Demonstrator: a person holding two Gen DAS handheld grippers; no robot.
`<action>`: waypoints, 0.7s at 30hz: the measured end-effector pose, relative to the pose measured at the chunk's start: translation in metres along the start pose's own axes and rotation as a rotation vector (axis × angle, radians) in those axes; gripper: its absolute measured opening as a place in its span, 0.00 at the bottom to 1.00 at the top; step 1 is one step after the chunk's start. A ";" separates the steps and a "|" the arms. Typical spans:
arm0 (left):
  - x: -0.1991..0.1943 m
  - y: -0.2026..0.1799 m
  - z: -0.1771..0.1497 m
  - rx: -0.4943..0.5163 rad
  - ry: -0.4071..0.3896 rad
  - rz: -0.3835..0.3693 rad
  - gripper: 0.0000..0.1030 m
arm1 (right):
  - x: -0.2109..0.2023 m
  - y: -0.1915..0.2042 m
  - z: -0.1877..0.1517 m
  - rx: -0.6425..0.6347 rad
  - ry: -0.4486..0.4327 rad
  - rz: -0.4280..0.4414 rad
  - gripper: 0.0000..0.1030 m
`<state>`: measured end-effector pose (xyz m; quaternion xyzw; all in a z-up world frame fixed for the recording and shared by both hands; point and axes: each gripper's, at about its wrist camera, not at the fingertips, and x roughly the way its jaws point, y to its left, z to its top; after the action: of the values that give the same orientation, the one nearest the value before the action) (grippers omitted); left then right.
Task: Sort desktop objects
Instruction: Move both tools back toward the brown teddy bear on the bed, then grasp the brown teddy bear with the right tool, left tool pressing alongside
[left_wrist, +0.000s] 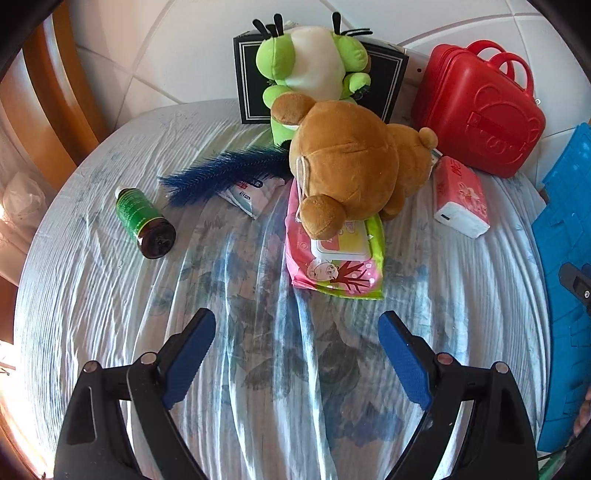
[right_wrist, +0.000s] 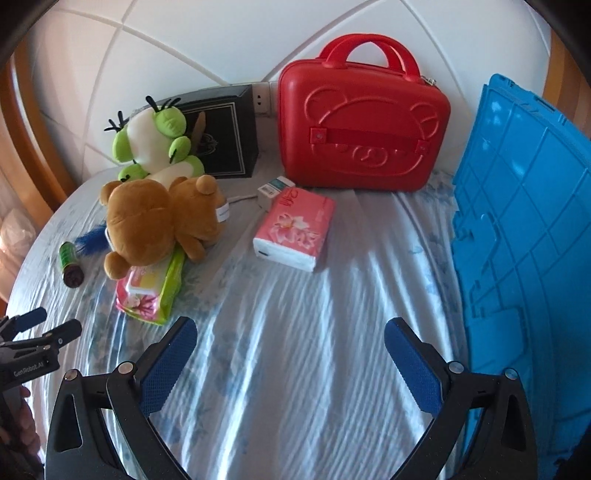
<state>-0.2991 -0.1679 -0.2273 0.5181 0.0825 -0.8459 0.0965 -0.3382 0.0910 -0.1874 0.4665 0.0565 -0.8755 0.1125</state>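
Note:
A brown plush bear (left_wrist: 351, 166) (right_wrist: 159, 221) lies across a pink and green wet-wipe pack (left_wrist: 336, 258) (right_wrist: 151, 291), with a green and white plush (left_wrist: 314, 62) (right_wrist: 155, 140) behind it. A blue bristle brush (left_wrist: 221, 173), a small white packet (left_wrist: 247, 192) and a green-labelled brown bottle (left_wrist: 144, 221) (right_wrist: 70, 264) lie to the left. A pink tissue pack (left_wrist: 461, 195) (right_wrist: 295, 229) lies right of the bear. My left gripper (left_wrist: 297, 325) hovers open, empty, just short of the wipes. My right gripper (right_wrist: 290, 332) is open over bare cloth short of the tissues.
A red hard case (left_wrist: 480, 107) (right_wrist: 365, 122) and a black box (left_wrist: 247, 85) (right_wrist: 225, 140) stand at the back by a white tiled wall. A blue plastic crate (left_wrist: 569, 258) (right_wrist: 524, 221) borders the right. A blue-patterned white cloth (left_wrist: 258, 369) (right_wrist: 295, 369) covers the surface.

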 end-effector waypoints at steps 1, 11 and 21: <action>0.008 -0.002 0.003 0.003 0.010 0.002 0.88 | 0.008 0.000 0.002 0.003 0.007 -0.001 1.00; 0.040 -0.015 0.041 0.030 -0.010 0.003 0.88 | 0.064 -0.007 0.016 0.024 0.068 -0.006 1.00; 0.042 -0.021 0.070 0.029 -0.070 -0.021 0.88 | 0.079 0.023 0.049 -0.017 0.010 0.139 1.00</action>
<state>-0.3833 -0.1680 -0.2327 0.4888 0.0721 -0.8655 0.0828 -0.4144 0.0478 -0.2251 0.4727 0.0318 -0.8627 0.1769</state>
